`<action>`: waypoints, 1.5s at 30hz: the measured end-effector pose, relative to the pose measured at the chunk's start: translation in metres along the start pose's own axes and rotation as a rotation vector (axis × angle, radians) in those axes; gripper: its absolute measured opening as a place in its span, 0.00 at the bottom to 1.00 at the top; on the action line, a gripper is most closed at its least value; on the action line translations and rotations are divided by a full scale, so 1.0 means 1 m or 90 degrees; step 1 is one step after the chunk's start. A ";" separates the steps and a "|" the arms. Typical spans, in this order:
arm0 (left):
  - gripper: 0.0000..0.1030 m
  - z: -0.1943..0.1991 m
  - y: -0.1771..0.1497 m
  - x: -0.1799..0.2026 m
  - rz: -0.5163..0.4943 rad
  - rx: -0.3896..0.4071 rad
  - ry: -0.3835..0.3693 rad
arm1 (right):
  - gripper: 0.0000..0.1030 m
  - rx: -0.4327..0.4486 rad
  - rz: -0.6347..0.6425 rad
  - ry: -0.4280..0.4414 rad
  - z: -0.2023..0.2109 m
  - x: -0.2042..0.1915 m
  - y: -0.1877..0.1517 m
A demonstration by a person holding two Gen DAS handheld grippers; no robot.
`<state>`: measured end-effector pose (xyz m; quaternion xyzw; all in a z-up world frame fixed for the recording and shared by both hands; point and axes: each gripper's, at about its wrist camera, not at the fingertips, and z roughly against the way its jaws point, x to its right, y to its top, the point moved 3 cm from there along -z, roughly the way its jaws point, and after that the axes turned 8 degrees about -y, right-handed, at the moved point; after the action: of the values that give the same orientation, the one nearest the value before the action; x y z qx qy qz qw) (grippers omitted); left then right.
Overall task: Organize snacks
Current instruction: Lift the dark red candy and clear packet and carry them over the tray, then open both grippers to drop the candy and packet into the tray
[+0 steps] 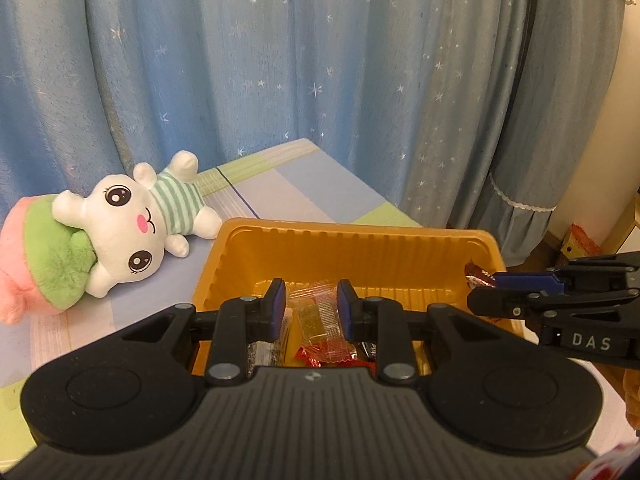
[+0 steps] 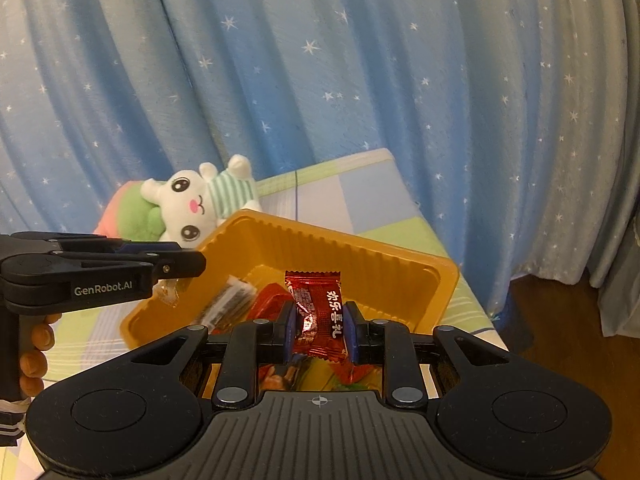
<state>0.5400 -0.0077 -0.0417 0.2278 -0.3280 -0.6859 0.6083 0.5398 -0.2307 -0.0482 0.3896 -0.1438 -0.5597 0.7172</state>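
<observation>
A golden plastic tray (image 1: 352, 236) (image 2: 400, 258) sits on a pastel checked cloth and holds several wrapped snacks. My left gripper (image 1: 312, 300) hovers over the tray's near end around a clear-and-red wrapped snack (image 1: 320, 316). In the right wrist view it (image 2: 180, 268) seems to pinch that clear wrapper (image 2: 168, 292) above the tray's left rim. My right gripper (image 2: 318, 326) is shut on a red foil candy (image 2: 320, 312) with white characters and holds it above the tray. In the left wrist view it (image 1: 480, 286) is at the tray's right rim with the candy (image 1: 478, 274).
A white plush bunny (image 1: 132, 224) (image 2: 192, 208) with a pink-green hat lies left of the tray. A blue star-patterned curtain (image 1: 280, 60) hangs behind. The table's right edge drops to a wooden floor (image 2: 560, 340). A colourful snack bag (image 2: 304, 376) lies under my right gripper.
</observation>
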 end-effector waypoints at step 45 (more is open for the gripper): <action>0.56 -0.008 -0.005 -0.009 0.039 -0.022 0.006 | 0.26 -0.008 -0.022 -0.013 -0.036 0.005 0.009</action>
<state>0.5436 0.0002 -0.0514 0.2101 -0.3202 -0.6717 0.6342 0.5706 -0.2203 -0.0661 0.3818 -0.1408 -0.5767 0.7084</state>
